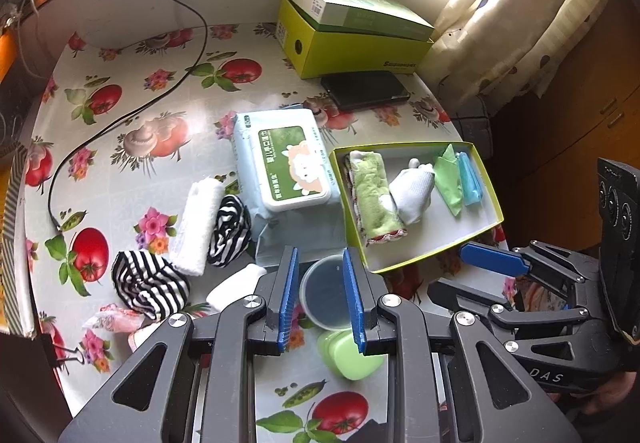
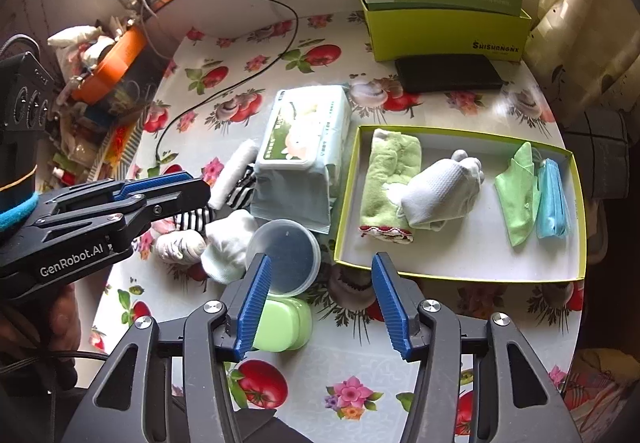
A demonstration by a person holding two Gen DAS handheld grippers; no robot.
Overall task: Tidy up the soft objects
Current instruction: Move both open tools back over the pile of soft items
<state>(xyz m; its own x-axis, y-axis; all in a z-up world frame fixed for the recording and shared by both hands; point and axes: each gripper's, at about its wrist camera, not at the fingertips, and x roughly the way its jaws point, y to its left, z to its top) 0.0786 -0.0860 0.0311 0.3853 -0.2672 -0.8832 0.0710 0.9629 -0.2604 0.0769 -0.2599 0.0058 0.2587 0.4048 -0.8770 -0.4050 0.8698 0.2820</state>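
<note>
A yellow-green tray at the right holds a rolled green towel, a white sock, a folded green cloth and a blue cloth. Left of it, loose on the table, lie a white rolled cloth, two striped socks, a white sock and a pink cloth. My left gripper hangs over the near table, its jaws narrowly apart and empty. My right gripper stands open and empty before the tray's near edge.
A wipes pack lies between the loose socks and the tray. A round plastic tub and a green lidded case sit under my left gripper. A shoebox and a black wallet stand at the back. A black cable crosses the left side.
</note>
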